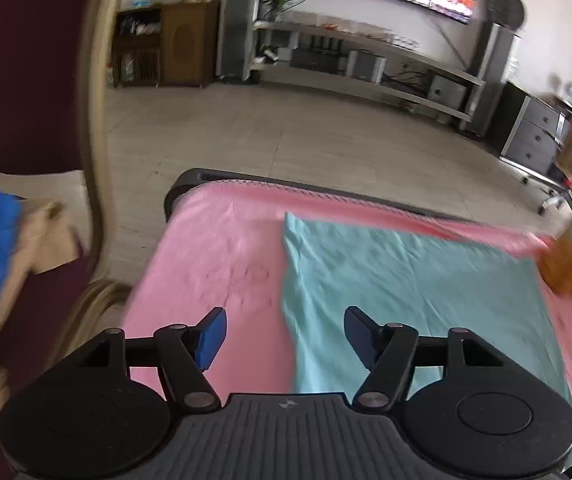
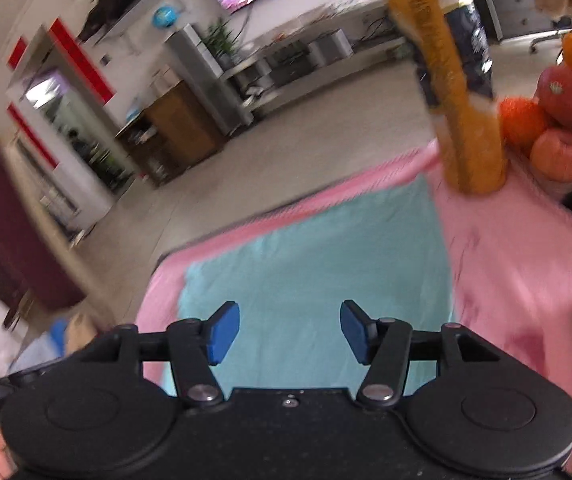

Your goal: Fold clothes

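A teal garment (image 1: 398, 280) lies flat as a folded rectangle on a table under a pink cloth (image 1: 213, 248). My left gripper (image 1: 286, 338) hovers over the garment's left edge, its blue pads apart with nothing between them. In the right wrist view the same teal garment (image 2: 318, 252) fills the middle of the pink cloth (image 2: 518, 256). My right gripper (image 2: 290, 332) stands open above the garment's near part, holding nothing. Both pictures are blurred by motion.
An orange drink bottle (image 2: 450, 80) stands on the cloth at the table's far right, with oranges and apples (image 2: 558, 120) in a basket beside it. A dark red chair (image 1: 25, 80) with heaped clothes (image 1: 1, 248) is at the left. Beyond lies tiled floor (image 1: 286, 136).
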A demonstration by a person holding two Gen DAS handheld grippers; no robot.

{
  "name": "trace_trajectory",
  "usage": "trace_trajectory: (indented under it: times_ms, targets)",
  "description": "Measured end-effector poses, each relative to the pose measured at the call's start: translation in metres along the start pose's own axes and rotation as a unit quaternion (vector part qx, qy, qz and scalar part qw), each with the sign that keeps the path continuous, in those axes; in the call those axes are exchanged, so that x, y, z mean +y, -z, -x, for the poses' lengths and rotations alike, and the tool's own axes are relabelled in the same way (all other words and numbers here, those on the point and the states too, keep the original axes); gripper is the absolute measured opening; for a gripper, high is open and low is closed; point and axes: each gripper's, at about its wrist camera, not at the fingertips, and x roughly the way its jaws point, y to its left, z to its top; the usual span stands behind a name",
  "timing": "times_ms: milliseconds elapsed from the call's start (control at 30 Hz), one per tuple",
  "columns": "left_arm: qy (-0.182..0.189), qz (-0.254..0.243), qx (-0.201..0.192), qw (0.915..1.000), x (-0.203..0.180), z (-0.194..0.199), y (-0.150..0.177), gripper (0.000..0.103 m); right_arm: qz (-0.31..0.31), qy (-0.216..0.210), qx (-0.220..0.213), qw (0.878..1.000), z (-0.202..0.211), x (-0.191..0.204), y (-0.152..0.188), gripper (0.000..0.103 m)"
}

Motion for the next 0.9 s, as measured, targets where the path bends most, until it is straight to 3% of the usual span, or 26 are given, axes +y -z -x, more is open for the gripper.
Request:
trace_trajectory:
  times_ms: [33, 100, 333, 633, 700, 733, 767, 833, 867, 900]
  targets:
    - [-0.004, 0.007, 0.003, 1.0000, 0.002, -0.016, -0.006, 0.064, 0.017, 0.019, -0.007, 1.000, -0.012, -0.006, -0.008, 0.040]
    - [-0.015, 0.016, 0.007, 0.9997, 0.004, -0.048, -0.016, 0.064, 0.046, 0.066, -0.019, 0.997, -0.036, -0.020, -0.022, 0.026]
    - [-0.033, 0.003, 0.017, 0.9993, 0.001, -0.127, -0.038, 0.065, -0.001, 0.100, -0.053, 0.994, -0.106, -0.079, -0.046, 0.032]
    - [-0.035, -0.037, 0.003, 0.9987, -0.013, -0.172, -0.051, 0.063, -0.027, 0.129, -0.041, 0.990, -0.171, -0.101, -0.051, 0.033]
    - [-0.032, -0.047, -0.004, 0.9983, -0.019, -0.177, -0.055, 0.056, -0.036, 0.133, -0.050, 0.989, -0.176, -0.104, -0.051, 0.032]
    - [-0.029, -0.053, -0.006, 0.9982, -0.021, -0.178, -0.056, 0.045, -0.042, 0.135, -0.058, 0.988, -0.177, -0.104, -0.051, 0.032]
    - [-0.023, -0.055, -0.006, 0.9982, -0.024, -0.178, -0.057, 0.023, -0.048, 0.138, -0.064, 0.987, -0.178, -0.102, -0.050, 0.033]
    - [-0.013, -0.060, -0.008, 0.9981, -0.027, -0.176, -0.058, 0.005, -0.040, 0.149, -0.073, 0.985, -0.180, -0.100, -0.046, 0.034]
    - [-0.009, -0.062, -0.010, 0.9980, -0.029, -0.174, -0.058, 0.001, -0.030, 0.154, -0.077, 0.985, -0.181, -0.099, -0.044, 0.031]
    - [-0.007, -0.066, -0.012, 0.9977, -0.030, -0.172, -0.057, 0.001, -0.021, 0.154, -0.077, 0.985, -0.182, -0.100, -0.042, 0.015]
